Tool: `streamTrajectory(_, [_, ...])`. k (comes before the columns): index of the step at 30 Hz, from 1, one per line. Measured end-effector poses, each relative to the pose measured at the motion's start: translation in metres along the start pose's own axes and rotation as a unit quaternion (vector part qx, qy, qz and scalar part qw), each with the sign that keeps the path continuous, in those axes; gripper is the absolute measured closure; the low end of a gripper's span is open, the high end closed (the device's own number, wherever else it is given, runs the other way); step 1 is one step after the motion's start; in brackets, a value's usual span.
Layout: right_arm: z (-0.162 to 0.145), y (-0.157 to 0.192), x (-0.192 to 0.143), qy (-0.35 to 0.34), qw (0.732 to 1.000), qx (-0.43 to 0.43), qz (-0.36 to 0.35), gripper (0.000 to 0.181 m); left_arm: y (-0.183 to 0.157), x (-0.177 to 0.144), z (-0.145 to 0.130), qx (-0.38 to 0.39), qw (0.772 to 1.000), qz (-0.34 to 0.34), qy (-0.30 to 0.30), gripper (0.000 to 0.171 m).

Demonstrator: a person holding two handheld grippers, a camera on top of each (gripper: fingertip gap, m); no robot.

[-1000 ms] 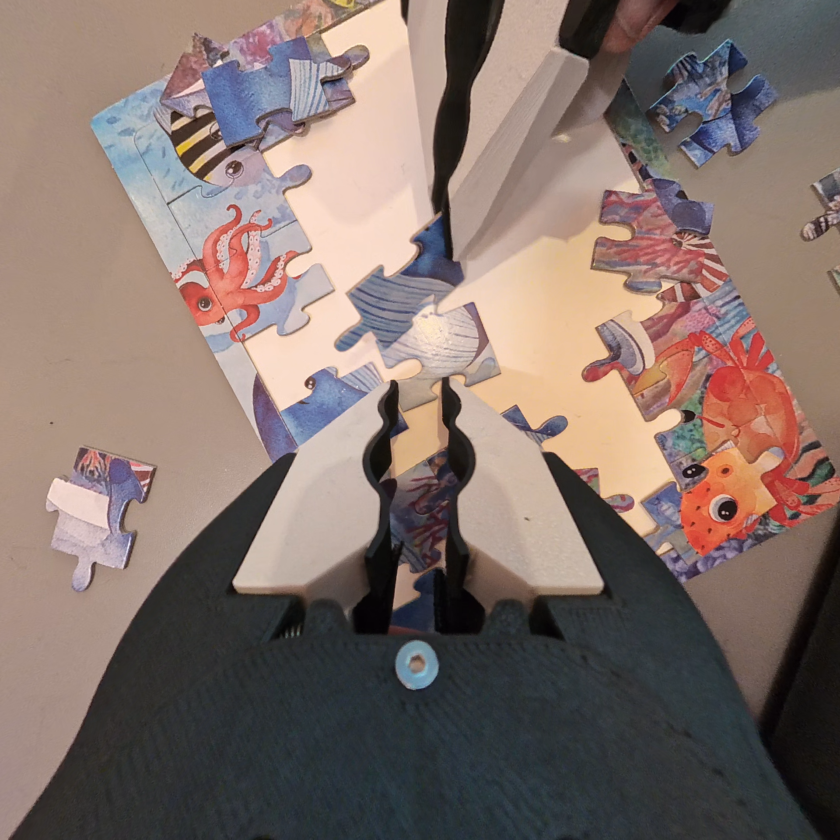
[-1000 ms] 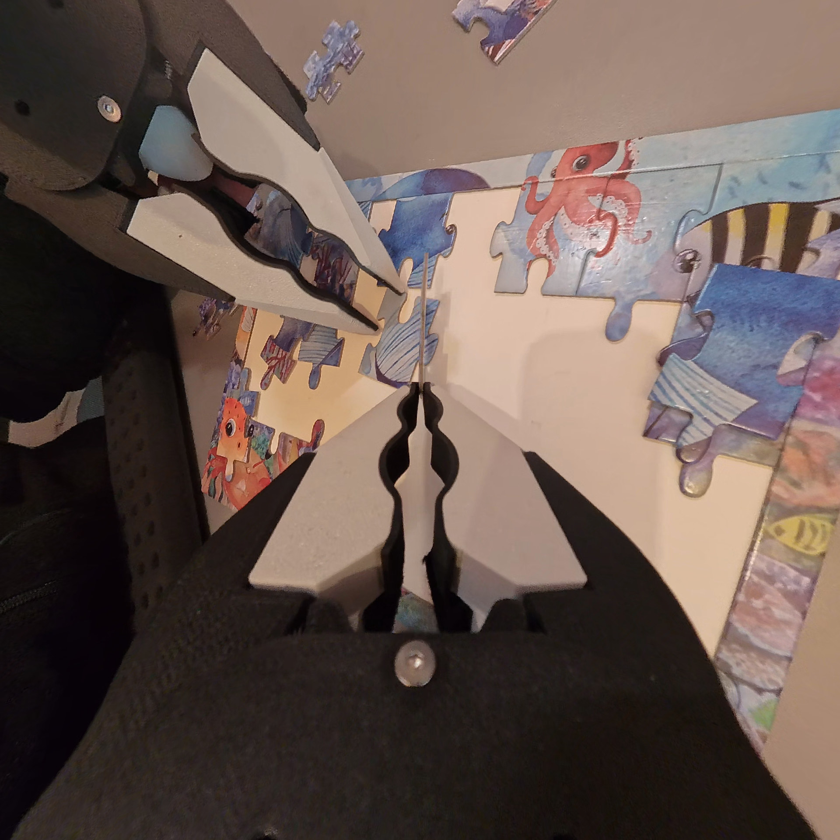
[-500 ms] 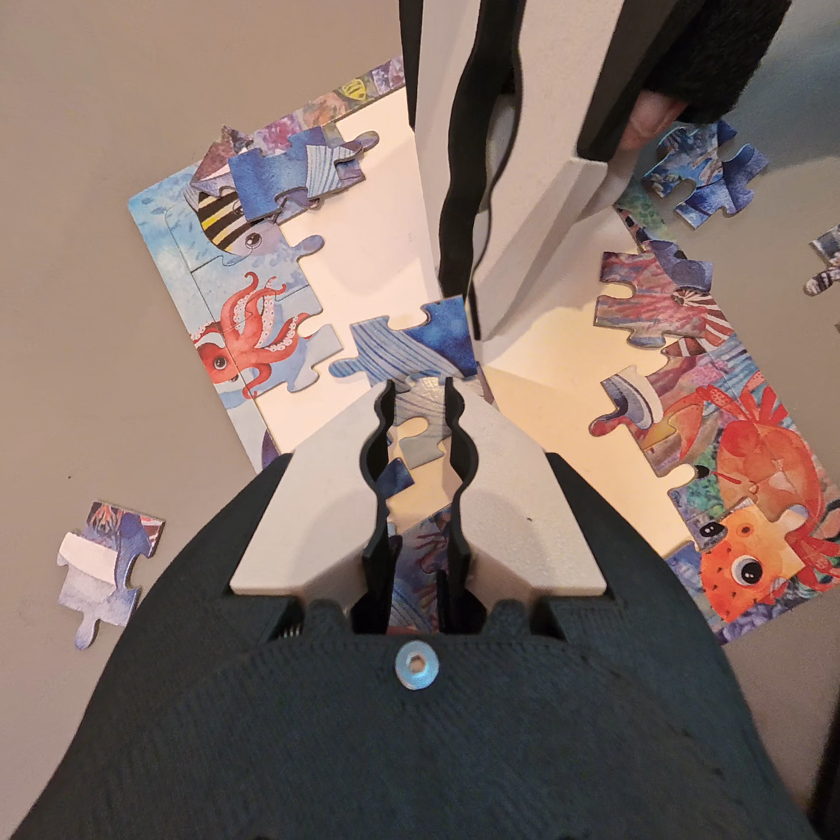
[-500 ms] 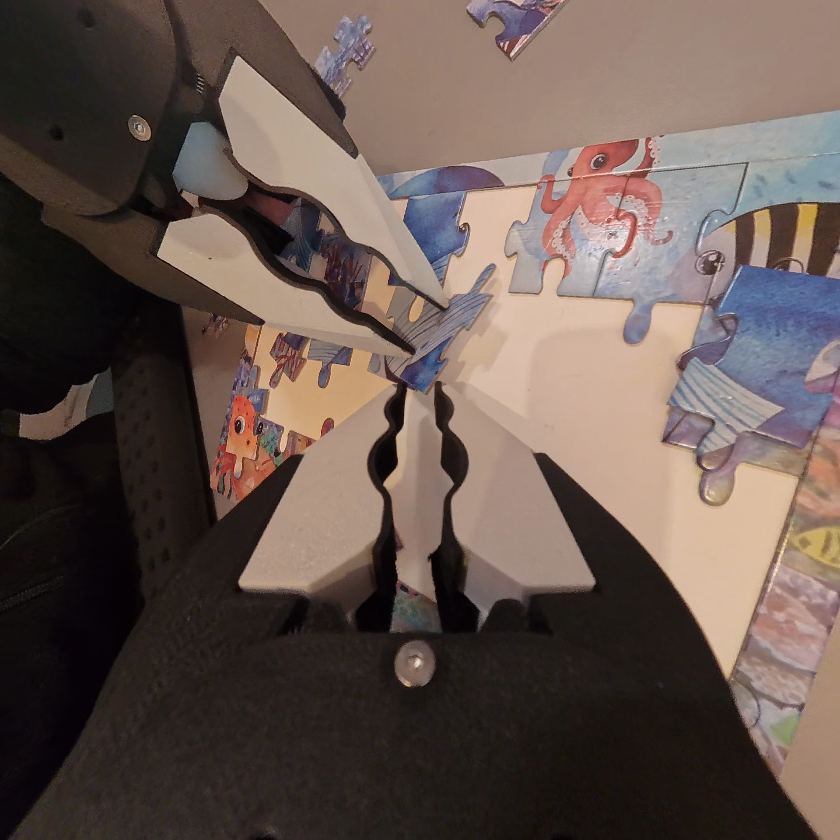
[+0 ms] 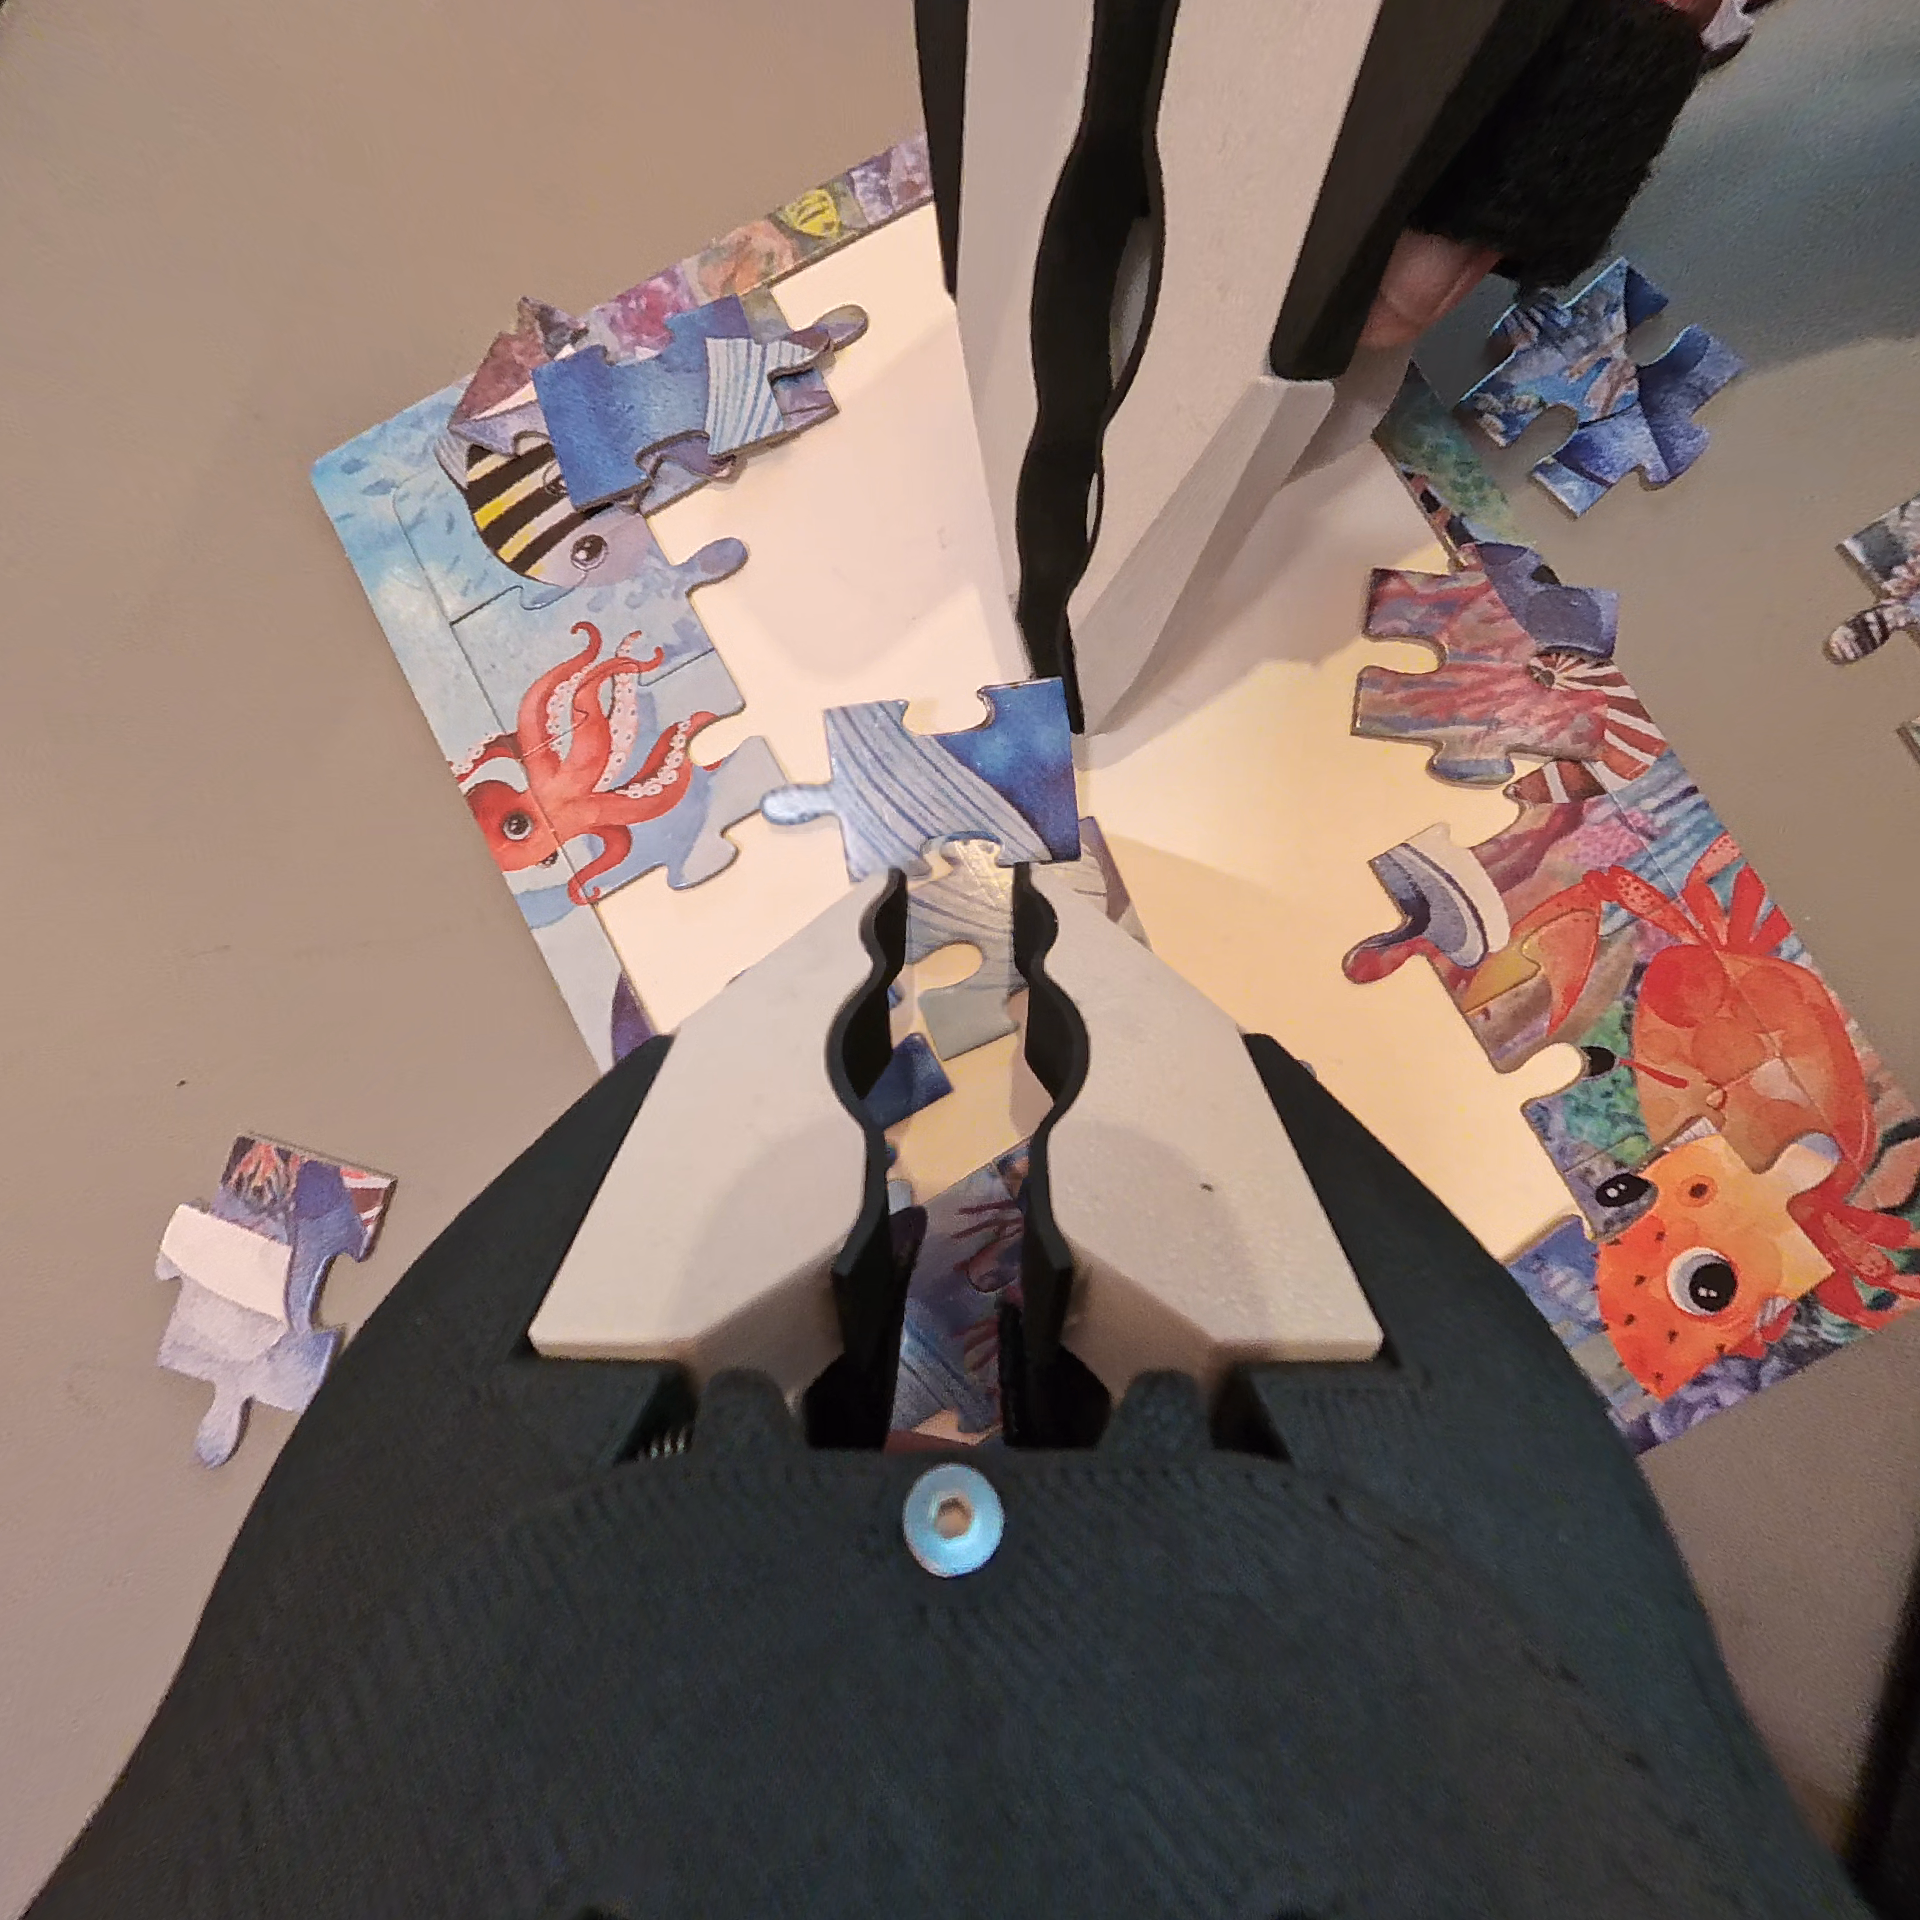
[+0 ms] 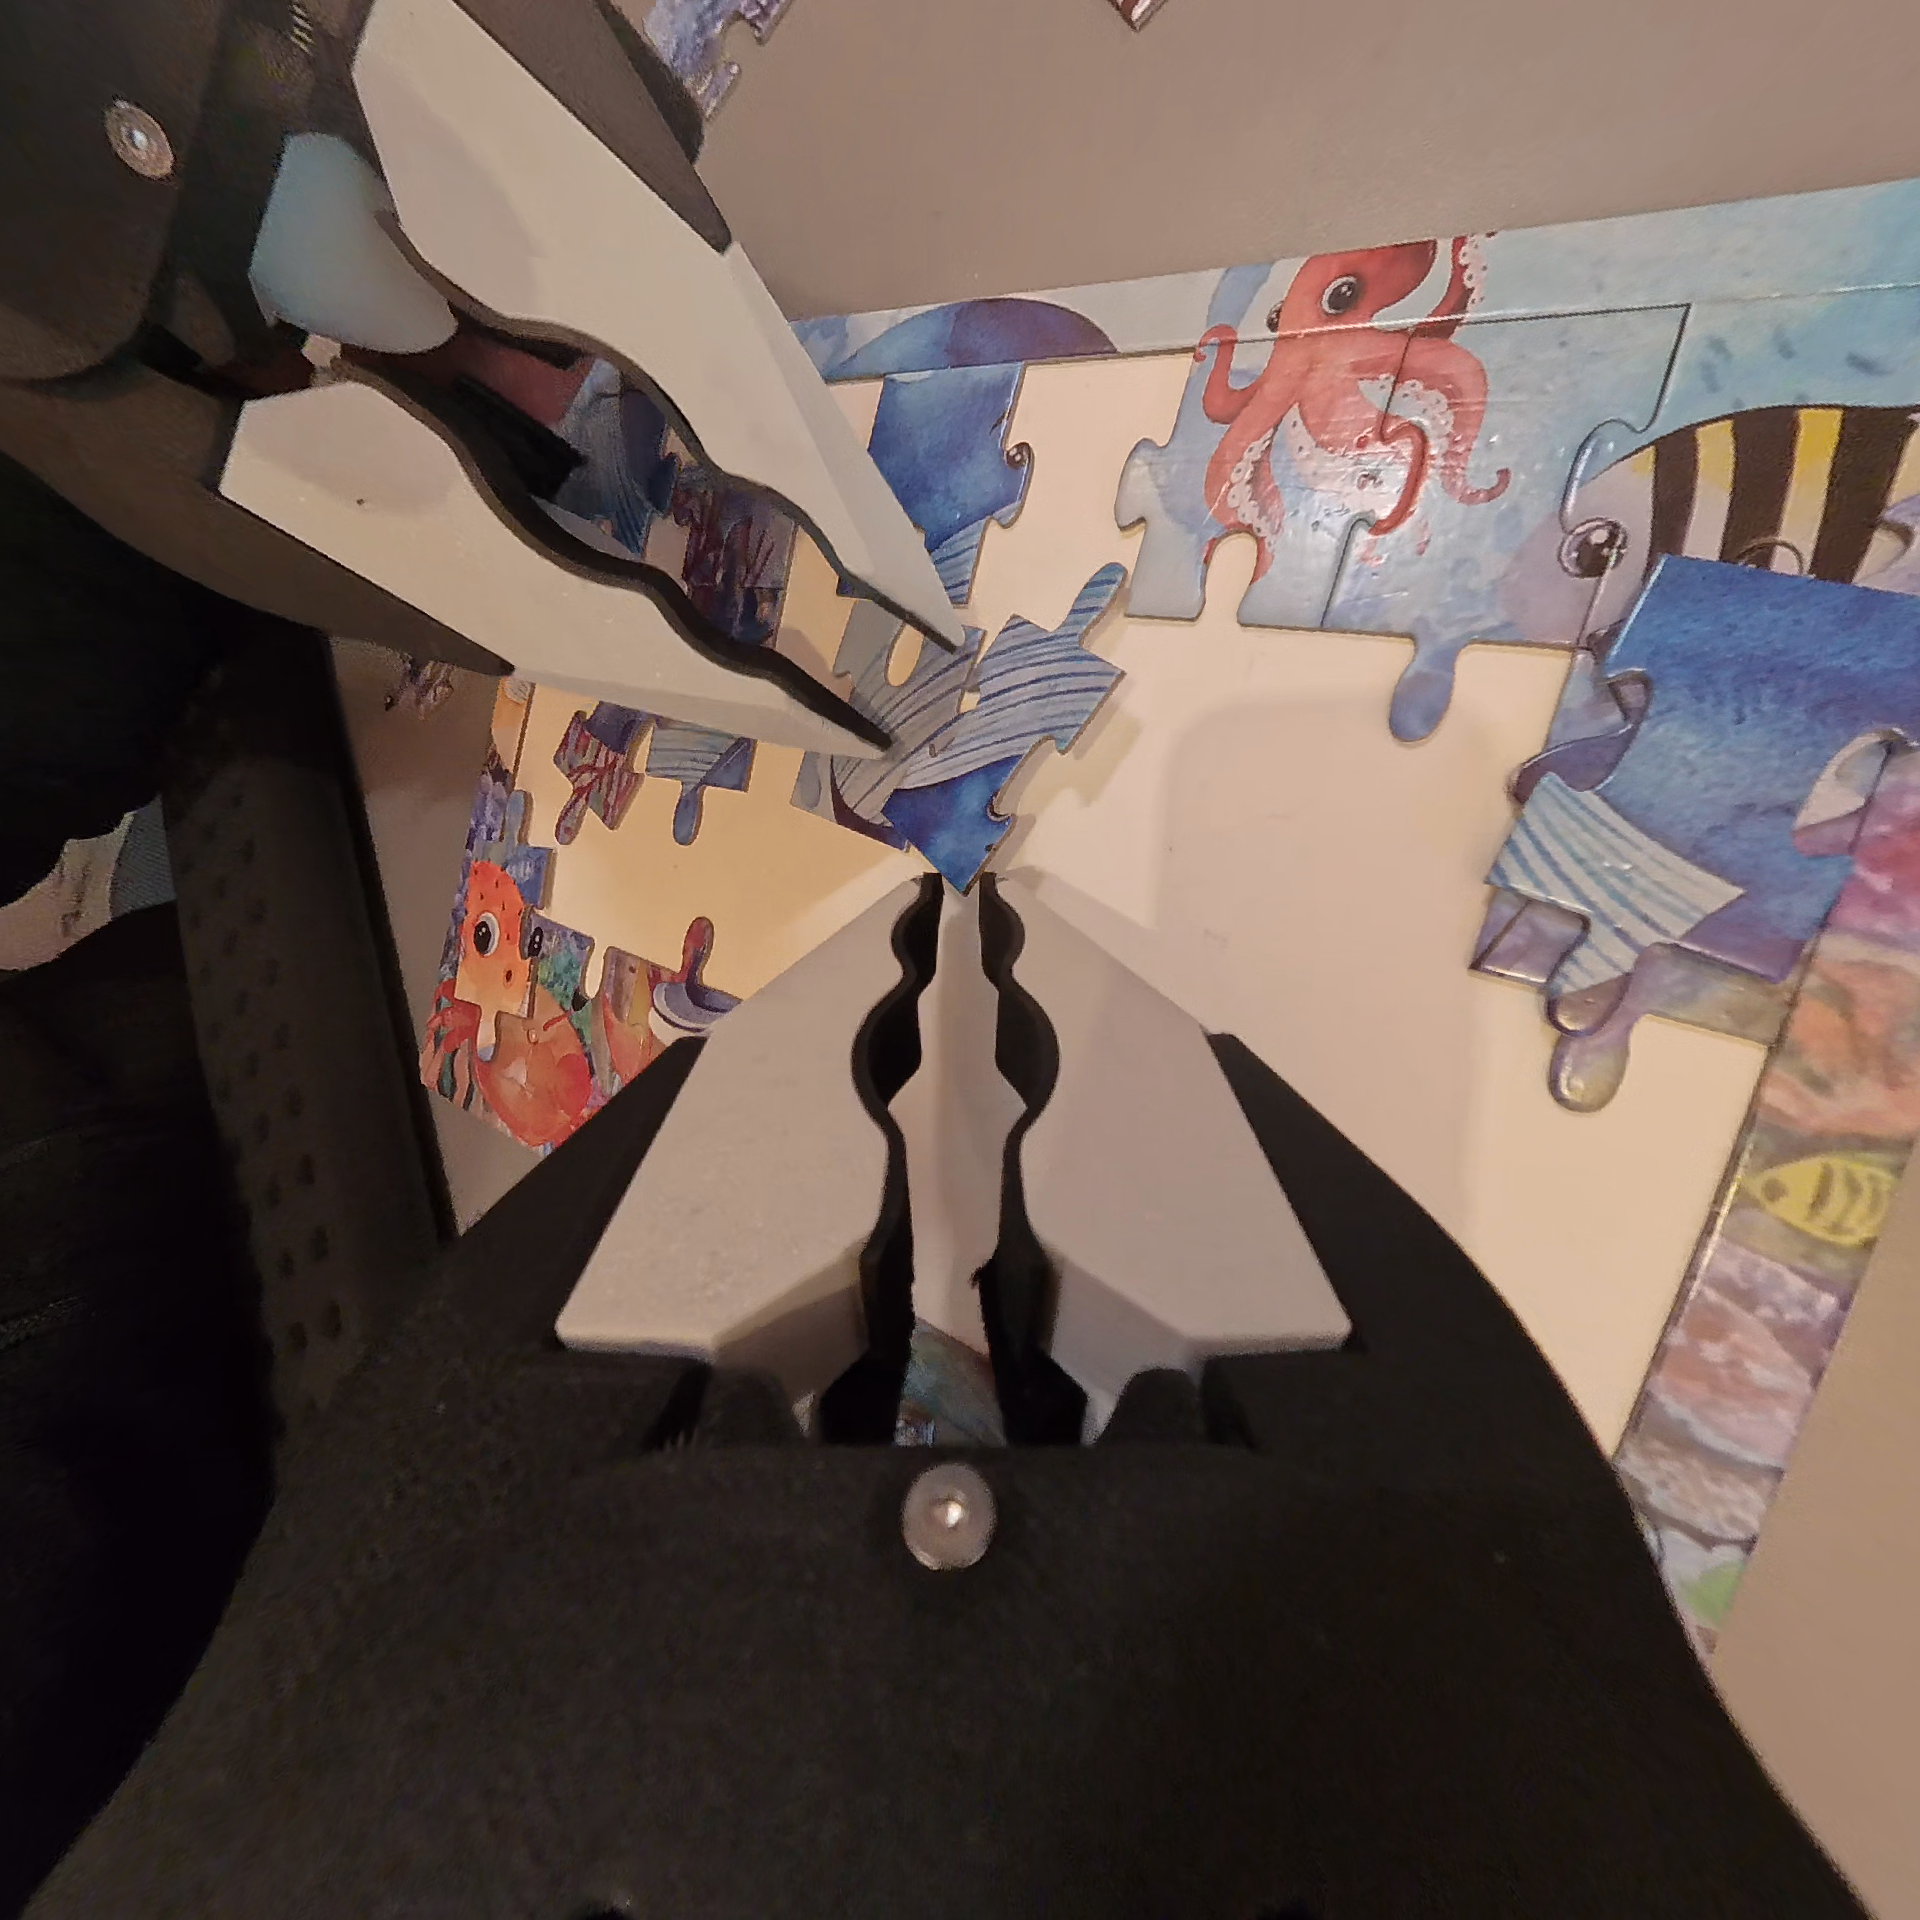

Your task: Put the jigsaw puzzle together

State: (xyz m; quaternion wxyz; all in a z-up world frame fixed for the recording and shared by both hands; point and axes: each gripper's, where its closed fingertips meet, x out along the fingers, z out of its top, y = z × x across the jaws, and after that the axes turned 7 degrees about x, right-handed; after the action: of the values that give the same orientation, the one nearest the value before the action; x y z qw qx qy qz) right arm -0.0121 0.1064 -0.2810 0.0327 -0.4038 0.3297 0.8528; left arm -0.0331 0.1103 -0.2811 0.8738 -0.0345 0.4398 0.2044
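The puzzle tray [image 5: 852, 582] lies on a grey table, with its cream floor partly filled. A blue striped whale piece [image 5: 945, 779] lies flat in the middle and overlaps a pale striped piece [image 5: 961, 935]. My left gripper [image 5: 958, 883] is open and empty, with its tips over the pale piece. My right gripper [image 6: 958, 883] is open, and a corner of the blue piece [image 6: 997, 748] lies between its tips. In the right wrist view the left gripper [image 6: 920, 691] comes in from the upper left. In the left wrist view the right gripper [image 5: 1070, 696] comes down from the top.
Octopus pieces [image 5: 582, 769] and a crab and orange fish section [image 5: 1714, 1039] sit fitted at the tray's edges. Loose pieces are stacked in one corner [image 5: 644, 405]. More loose pieces lie on the table at the left [image 5: 270, 1278] and upper right [image 5: 1600, 395]. Left and right tips are no more than a few centimetres apart.
The right gripper opened and let go of the blue whale piece. The piece went from standing on edge to lying flat beside the pale striped piece. The left gripper pulled back slightly.
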Motion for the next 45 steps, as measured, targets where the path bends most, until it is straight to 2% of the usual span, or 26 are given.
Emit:
streamTrajectory(9, [-0.003,-0.004,-0.003,0.008,1.0,-0.005,-0.013,0.173,0.01,0.004,0.001,-0.001,1.0,0.022,-0.004,0.151])
streamTrajectory(18, [0.004,-0.005,-0.006,-0.008,0.999,-0.022,-0.028,0.169,0.002,0.007,-0.001,-0.004,1.0,0.001,0.001,0.156])
streamTrajectory(25, [0.004,-0.01,0.0,-0.006,0.998,-0.04,-0.051,0.179,-0.002,0.005,-0.003,0.0,1.0,-0.007,0.008,0.158])
streamTrajectory(45, [0.01,-0.016,-0.001,-0.015,0.992,-0.083,-0.096,0.177,-0.02,0.009,0.007,0.029,0.999,-0.035,-0.001,0.154])
